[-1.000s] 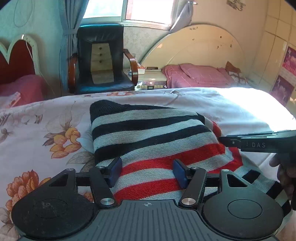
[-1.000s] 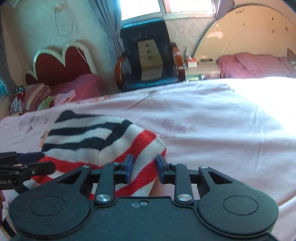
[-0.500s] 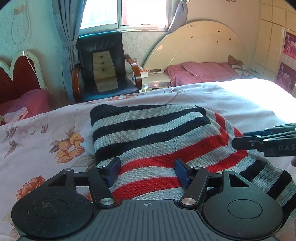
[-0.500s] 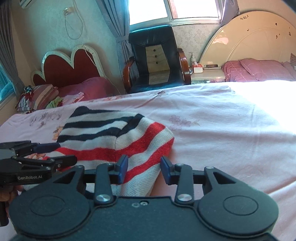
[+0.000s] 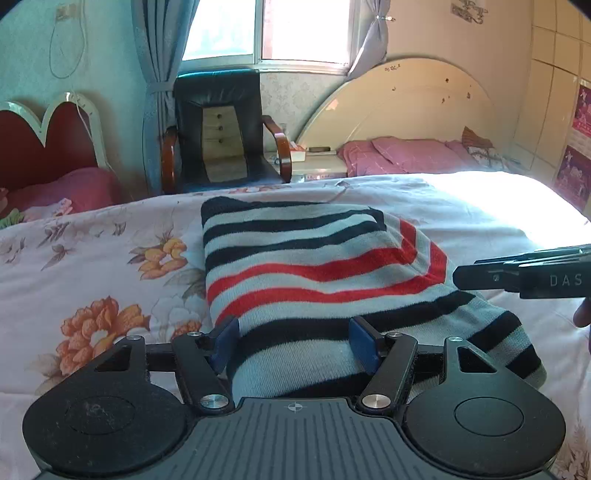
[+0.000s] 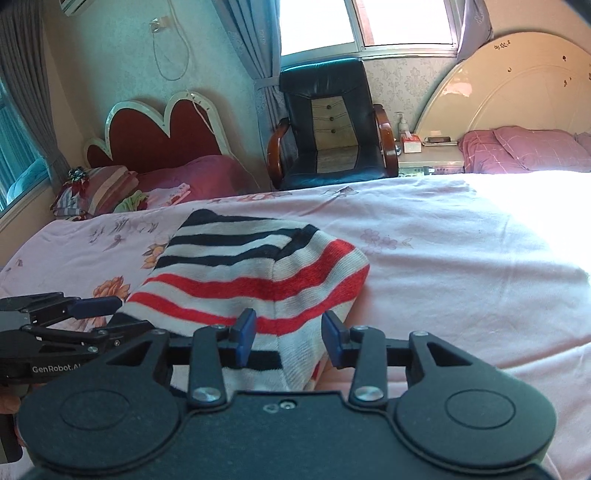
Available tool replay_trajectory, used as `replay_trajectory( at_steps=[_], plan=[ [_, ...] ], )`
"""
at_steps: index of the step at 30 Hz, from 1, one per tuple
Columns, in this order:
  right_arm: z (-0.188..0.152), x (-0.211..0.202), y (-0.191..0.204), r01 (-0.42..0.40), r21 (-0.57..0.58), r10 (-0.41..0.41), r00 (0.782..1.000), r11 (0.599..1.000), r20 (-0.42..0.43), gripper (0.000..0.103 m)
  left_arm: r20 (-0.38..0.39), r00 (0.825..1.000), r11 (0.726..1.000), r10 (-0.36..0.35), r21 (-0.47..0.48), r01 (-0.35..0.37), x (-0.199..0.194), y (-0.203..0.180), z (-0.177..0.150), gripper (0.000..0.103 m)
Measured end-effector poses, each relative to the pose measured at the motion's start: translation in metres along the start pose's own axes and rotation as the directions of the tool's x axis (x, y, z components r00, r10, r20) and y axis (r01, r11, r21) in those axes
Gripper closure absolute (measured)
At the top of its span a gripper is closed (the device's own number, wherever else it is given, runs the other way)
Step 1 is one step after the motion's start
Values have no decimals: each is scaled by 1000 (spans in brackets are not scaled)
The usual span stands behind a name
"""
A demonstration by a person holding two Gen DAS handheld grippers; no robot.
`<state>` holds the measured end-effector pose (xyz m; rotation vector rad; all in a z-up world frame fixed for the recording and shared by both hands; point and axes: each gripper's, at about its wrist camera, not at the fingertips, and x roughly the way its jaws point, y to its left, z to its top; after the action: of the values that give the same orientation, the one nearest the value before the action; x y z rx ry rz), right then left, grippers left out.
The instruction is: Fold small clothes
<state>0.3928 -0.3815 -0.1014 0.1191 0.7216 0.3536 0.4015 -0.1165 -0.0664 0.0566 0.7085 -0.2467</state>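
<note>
Both grippers are pulled back from the striped knit sweater [image 5: 314,266] compared with a second ago; more of its near black-striped edge is now seen. Sweater is laid folded on the floral bedsheet [image 5: 92,258]. Left gripper [image 5: 295,345] is spread, nothing gripped. Right gripper [image 6: 288,338] is parted, pads clear of the knit beneath.

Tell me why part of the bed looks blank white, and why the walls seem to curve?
Left wrist view: sunlight from the window washes out the bedspread at right; the striped sweater stays sharp. Right wrist view: the same glare on the bedspread. Both: the fisheye lens bends straight lines and darkens the corners.
</note>
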Motion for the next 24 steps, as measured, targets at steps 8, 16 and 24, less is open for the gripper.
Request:
replay_trajectory(
  at_steps=[8, 16, 24],
  plan=[
    [-21, 15, 11, 55, -65, -58, 997, 996, -46, 63, -41, 999, 1000, 4, -5, -4, 2, -3, -23, 33],
    [-22, 5, 9, 49, -65, -53, 997, 997, -52, 65, -48, 999, 999, 9, -41, -11, -2, -1, -33, 32],
    [-26, -4, -6, 1, 46, 1, 999, 999, -41, 62, -64, 998, 998, 26, -47, -29, -6, -3, -32, 31]
  ],
)
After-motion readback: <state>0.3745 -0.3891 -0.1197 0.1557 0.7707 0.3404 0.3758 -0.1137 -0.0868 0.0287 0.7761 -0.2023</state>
